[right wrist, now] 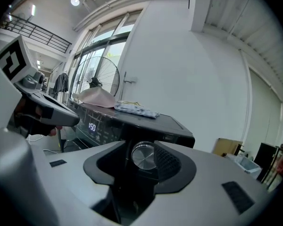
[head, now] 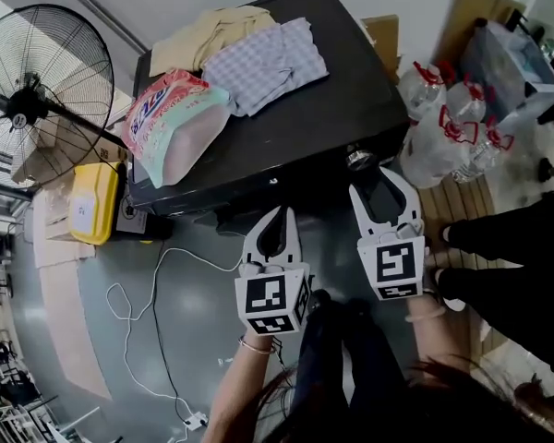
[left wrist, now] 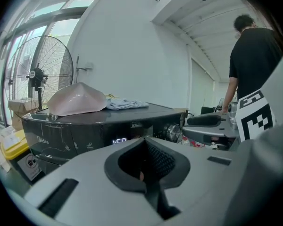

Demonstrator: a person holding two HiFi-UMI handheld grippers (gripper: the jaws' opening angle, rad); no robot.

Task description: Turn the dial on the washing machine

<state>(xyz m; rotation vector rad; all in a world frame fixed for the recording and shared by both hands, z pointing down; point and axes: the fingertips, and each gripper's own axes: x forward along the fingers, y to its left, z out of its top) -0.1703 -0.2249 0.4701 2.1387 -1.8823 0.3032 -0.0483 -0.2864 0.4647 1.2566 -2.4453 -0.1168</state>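
The silver dial (head: 358,160) sits on the front panel of the dark washing machine (head: 305,127), near its right corner. Just in front of it is the right gripper (head: 379,185), with its jaws apart. From the right gripper view the dial lines up in the gap, and the pads are off it. The left gripper (head: 279,215) hangs beside it, lower and to the left, its jaws closed together on nothing. A pink detergent bag (head: 177,123) and folded cloths (head: 263,63) lie on the lid.
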